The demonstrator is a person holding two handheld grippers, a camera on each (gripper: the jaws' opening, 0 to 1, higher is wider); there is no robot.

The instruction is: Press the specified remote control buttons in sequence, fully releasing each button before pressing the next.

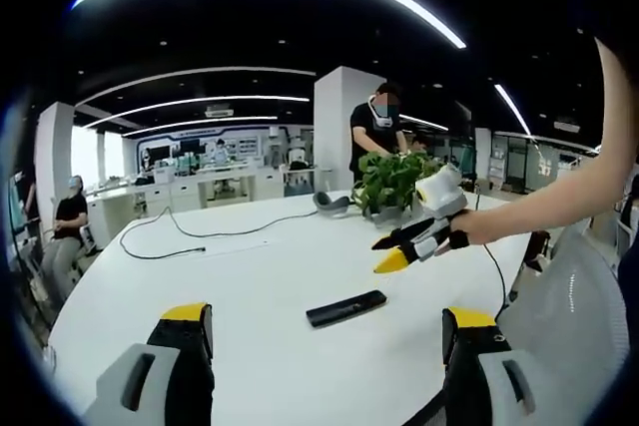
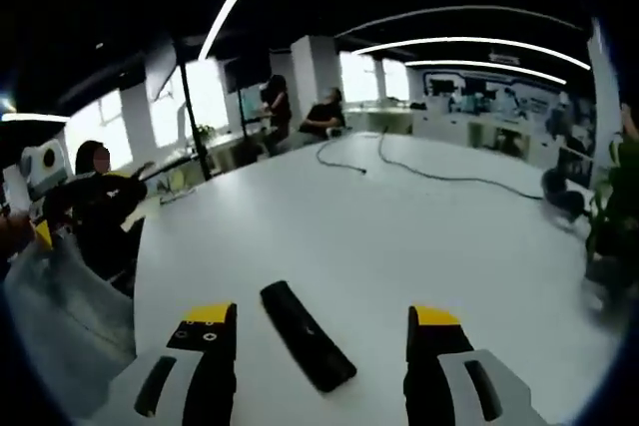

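Note:
A black remote control (image 1: 345, 308) lies flat on the white table (image 1: 250, 266), a little ahead of my left gripper (image 1: 327, 316). That gripper's yellow-tipped jaws stand wide apart and hold nothing. My right gripper (image 1: 391, 251), held in a person's hand, hovers above the table just beyond and to the right of the remote. In the right gripper view the remote (image 2: 308, 349) lies lengthwise on the table (image 2: 399, 246), below and between the spread jaws of the right gripper (image 2: 321, 318). Those jaws are open and clear of it.
A potted green plant (image 1: 394, 182) and a grey headset-like object (image 1: 334, 204) stand at the table's far side. A black cable (image 1: 200, 236) snakes across the back left. A white mesh chair (image 1: 579, 316) is at the right. A seated person (image 2: 100, 212) is near the table's edge.

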